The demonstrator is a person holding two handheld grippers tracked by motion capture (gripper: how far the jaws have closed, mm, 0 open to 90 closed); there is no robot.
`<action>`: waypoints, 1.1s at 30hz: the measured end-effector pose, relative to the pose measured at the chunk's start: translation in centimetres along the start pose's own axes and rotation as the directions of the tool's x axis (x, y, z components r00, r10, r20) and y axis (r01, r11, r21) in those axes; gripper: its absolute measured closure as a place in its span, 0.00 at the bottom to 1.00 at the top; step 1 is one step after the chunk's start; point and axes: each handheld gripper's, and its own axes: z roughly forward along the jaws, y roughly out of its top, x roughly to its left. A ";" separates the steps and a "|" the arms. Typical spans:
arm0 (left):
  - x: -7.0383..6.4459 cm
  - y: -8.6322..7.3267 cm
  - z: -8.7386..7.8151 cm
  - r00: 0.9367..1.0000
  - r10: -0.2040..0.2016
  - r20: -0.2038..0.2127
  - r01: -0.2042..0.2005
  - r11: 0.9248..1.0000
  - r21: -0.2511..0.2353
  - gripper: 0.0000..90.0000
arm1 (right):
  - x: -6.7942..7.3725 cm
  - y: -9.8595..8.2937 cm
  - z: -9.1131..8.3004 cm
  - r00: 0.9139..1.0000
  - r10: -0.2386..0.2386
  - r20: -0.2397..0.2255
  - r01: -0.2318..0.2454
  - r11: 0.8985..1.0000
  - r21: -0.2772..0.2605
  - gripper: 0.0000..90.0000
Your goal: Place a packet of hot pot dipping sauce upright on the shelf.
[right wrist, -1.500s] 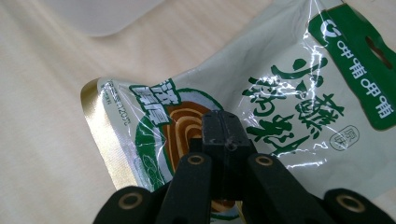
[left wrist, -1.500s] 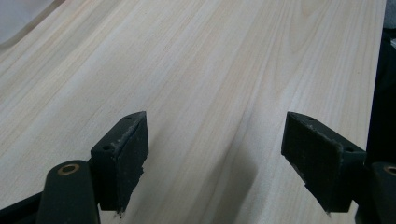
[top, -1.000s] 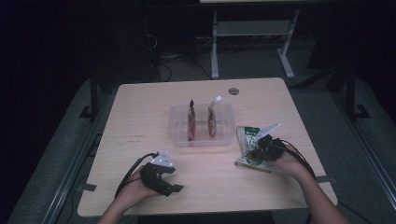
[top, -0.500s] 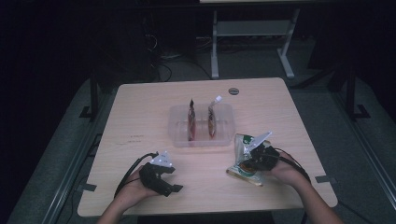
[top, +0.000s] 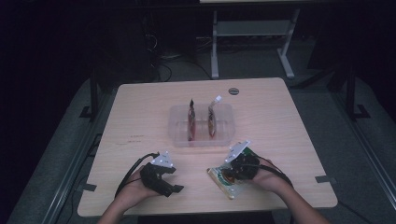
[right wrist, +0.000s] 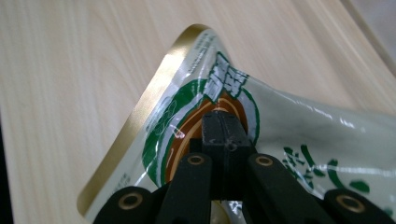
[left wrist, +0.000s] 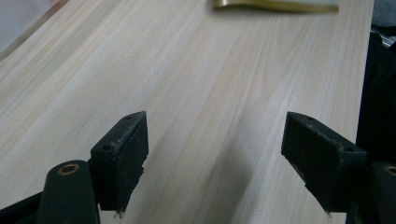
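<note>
The right gripper [right wrist: 224,140] has its jaws pressed together on a green-and-white packet [right wrist: 280,135] with a gold edge, clamping it near the brown printed circle; the packet sits at the near right of the table [top: 140,116], just in front of a clear plastic tub [top: 180,140]. The left gripper [left wrist: 215,158] rests over bare wood with its jaws wide apart, holding nothing. One packet is in the jaws; two more packets [top: 192,122] stand upright inside the single tub

Green-printed, gold-edged packet [right wrist: 196,112]; apparently pale.
</note>
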 end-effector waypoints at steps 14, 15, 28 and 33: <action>-0.2 0.5 0.1 1.000 0.017 0.006 -0.017 1.000 -0.008 0.25 | 2.8 3.4 2.2 0.997 -0.074 -0.019 0.073 0.996 -0.048 1.00; -0.2 0.8 0.2 1.000 0.017 0.005 -0.017 1.000 -0.015 0.25 | 2.4 3.2 1.9 0.998 -0.066 -0.022 0.065 0.996 -0.068 0.98; -0.7 5.8 4.5 0.996 0.074 0.047 -0.072 0.996 -0.053 0.25 | -1.5 -1.4 -4.1 0.981 0.193 -0.001 -0.190 0.964 -0.185 0.52; -1.1 7.3 6.8 0.996 0.083 0.043 -0.082 0.996 -0.033 0.25 | -1.5 -3.4 -5.2 0.975 0.221 0.014 -0.214 0.958 -0.191 0.43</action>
